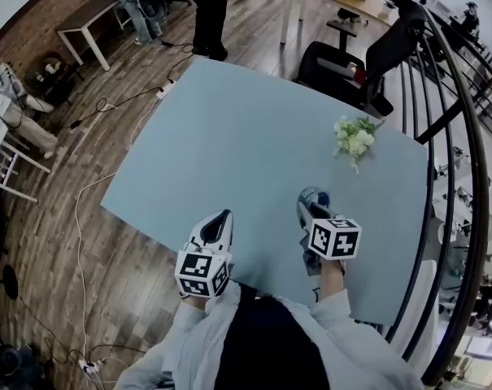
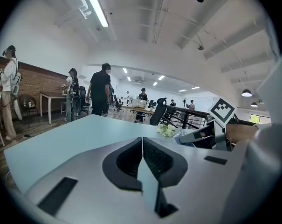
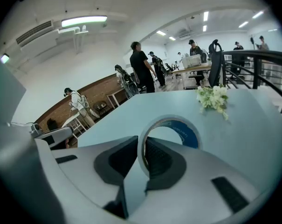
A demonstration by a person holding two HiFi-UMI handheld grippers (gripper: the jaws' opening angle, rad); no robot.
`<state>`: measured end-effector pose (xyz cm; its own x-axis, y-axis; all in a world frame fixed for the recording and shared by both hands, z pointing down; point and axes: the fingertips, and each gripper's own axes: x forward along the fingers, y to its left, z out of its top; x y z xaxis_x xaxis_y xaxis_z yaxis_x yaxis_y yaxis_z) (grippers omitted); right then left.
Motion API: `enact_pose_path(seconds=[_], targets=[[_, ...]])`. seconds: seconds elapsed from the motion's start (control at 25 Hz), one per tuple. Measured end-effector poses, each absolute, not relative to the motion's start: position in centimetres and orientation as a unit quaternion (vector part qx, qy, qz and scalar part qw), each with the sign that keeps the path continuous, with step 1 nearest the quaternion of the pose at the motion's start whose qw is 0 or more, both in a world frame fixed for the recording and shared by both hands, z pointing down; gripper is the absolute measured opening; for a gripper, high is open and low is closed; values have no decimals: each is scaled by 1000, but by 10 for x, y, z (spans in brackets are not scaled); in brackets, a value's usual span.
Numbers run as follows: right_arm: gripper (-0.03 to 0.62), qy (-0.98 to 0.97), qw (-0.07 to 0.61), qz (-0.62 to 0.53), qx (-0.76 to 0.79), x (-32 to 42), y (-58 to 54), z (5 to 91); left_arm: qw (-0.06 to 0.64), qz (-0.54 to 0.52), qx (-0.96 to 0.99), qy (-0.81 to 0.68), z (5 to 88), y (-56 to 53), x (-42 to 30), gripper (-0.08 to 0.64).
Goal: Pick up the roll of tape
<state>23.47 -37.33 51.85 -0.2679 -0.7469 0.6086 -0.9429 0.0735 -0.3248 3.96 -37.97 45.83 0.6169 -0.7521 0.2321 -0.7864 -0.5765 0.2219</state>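
Note:
The roll of tape (image 3: 187,134), white with a blue inner face, stands upright between my right gripper's (image 3: 143,147) jaws, which are shut on its rim. In the head view the tape (image 1: 315,193) shows at the tip of the right gripper (image 1: 309,203), lifted over the near right part of the pale blue table (image 1: 246,136). My left gripper (image 1: 224,216) hovers over the table's near edge, a little to the left; its jaws (image 2: 141,142) meet with nothing between them. The right gripper's marker cube (image 2: 222,110) shows in the left gripper view.
A small bunch of white flowers (image 1: 353,139) lies on the table's right side, beyond the tape. A black office chair (image 1: 343,63) stands behind the far edge, and a curved black railing (image 1: 461,136) runs along the right. People (image 1: 209,6) stand past the far end; cables trail on the wooden floor at left.

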Motion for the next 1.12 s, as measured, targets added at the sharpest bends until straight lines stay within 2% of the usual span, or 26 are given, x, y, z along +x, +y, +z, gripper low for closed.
enact_pose_path(seconds=[0.72,1.12], targets=[[57,-780,-63,261,566,222,-338,435,125,23,892,-435,432,-360,42,20],[57,-780,-119,176,588,244,-319,424,116,5,893,-434,421,-362,42,20]])
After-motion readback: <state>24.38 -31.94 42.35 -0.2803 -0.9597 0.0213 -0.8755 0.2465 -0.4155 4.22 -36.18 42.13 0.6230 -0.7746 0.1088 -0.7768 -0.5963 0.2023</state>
